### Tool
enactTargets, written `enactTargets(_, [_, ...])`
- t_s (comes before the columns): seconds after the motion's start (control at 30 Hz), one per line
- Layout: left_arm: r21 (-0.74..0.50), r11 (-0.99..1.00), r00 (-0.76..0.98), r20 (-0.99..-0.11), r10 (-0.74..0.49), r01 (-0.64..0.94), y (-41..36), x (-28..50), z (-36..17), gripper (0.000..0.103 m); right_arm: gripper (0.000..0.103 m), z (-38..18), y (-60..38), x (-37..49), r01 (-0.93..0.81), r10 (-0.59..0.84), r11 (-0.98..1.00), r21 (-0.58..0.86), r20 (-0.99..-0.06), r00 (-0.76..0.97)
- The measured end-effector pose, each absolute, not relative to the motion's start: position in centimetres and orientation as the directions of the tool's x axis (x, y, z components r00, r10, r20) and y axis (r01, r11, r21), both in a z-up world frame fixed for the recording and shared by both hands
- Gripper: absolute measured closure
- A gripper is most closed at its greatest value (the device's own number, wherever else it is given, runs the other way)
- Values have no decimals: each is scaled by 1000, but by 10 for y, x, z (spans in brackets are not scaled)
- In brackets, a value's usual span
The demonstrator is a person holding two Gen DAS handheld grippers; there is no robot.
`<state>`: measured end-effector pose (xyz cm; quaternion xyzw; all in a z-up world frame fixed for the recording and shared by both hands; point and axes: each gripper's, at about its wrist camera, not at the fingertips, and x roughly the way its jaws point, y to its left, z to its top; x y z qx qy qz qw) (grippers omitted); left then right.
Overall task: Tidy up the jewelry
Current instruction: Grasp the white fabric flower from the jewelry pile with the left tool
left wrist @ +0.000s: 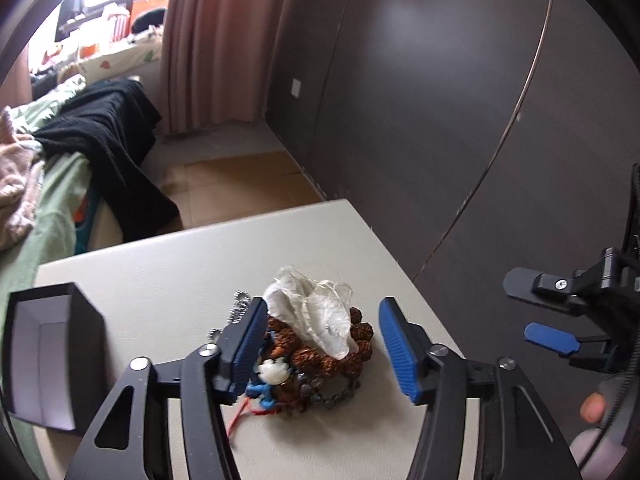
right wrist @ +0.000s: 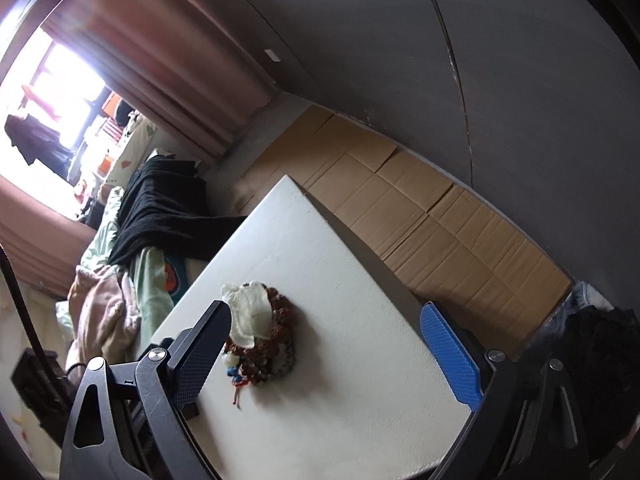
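Observation:
A heap of jewelry sits on the white table (left wrist: 160, 284): a brown bead bracelet (left wrist: 344, 354), a white gauze pouch (left wrist: 320, 316) on top, a metal chain (left wrist: 336, 394), and a blue and white charm (left wrist: 269, 380) with red cord. My left gripper (left wrist: 324, 352) is open, its blue pads on either side of the heap just above it. My right gripper (right wrist: 324, 356) is open and empty, held above the table to the right of the heap (right wrist: 260, 340); it also shows at the right edge of the left wrist view (left wrist: 552, 332).
An open dark box with a white inside (left wrist: 48, 356) stands at the table's left edge. A bed with green sheets and a black blanket (left wrist: 104, 140) lies beyond. A dark wardrobe wall (left wrist: 440, 100) stands to the right, with cardboard (right wrist: 420, 208) on the floor.

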<state>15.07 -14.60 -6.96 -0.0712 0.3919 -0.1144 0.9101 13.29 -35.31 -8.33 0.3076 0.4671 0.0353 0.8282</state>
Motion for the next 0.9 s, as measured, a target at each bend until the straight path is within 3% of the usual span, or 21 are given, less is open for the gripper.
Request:
enactTargets(0.17, [-208, 962, 624, -732, -274, 178, -164, 166, -86, 51, 6, -93, -363, 138, 253, 377, 779, 574, -750, 543])
enactTargets(0.23, [-183, 966, 594, -762, -257, 183, -170, 171, -97, 68, 6, -94, -362, 139, 253, 386, 774, 580, -749, 538])
enactTargets(0.3, [-173, 971, 559, -794, -237, 166, -170, 174, -108, 93, 6, -94, -359, 139, 248, 386, 779, 576, -752, 534])
enactTargets(0.37, [-177, 975, 560, -798, -222, 135, -164, 172, -109, 101, 6, -95, -354, 140, 242, 383, 788, 567, -758, 528])
enactTargets(0.57, [-238, 962, 625, -733, -269, 135, -140, 154, -82, 101, 9, -98, -340, 143, 205, 401, 802, 561, -761, 510])
enactTargets(0.67, [-277, 954, 643, -711, -285, 116, -125, 148, -72, 101, 27, -103, -333, 147, 193, 430, 794, 576, -757, 492])
enactTargets(0.9, [-354, 933, 695, -653, -299, 68, -88, 132, -47, 101, 47, -125, -304, 163, 167, 498, 778, 605, -757, 423])
